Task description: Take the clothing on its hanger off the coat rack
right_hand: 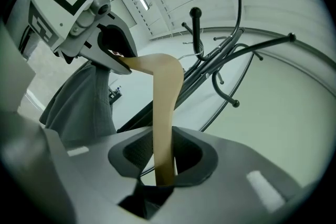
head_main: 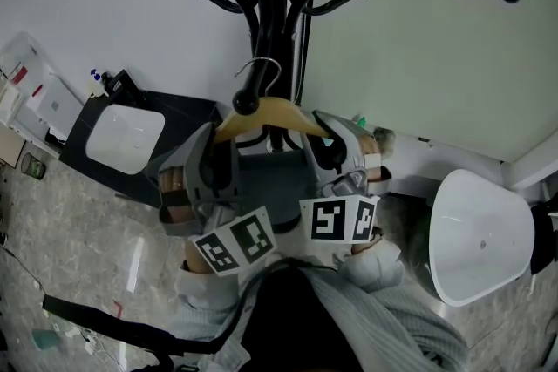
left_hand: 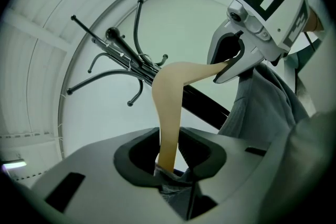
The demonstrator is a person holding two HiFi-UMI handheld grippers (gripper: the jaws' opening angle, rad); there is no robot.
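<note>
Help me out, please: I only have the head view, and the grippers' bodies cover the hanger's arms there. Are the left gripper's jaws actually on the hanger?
Observer: Yes. In the left gripper view, the left gripper has its jaws closed on one arm of the wooden hanger.
Operator: Thank you. And the right one?
Observer: The right gripper view shows the right gripper clamped on the other arm, which rises straight up out of its jaws.
Operator: Where is the clothing in relation to the grips?
Observer: In the right gripper view, the grey garment drapes down below the left gripper, at the far end of the hanger.
</note>
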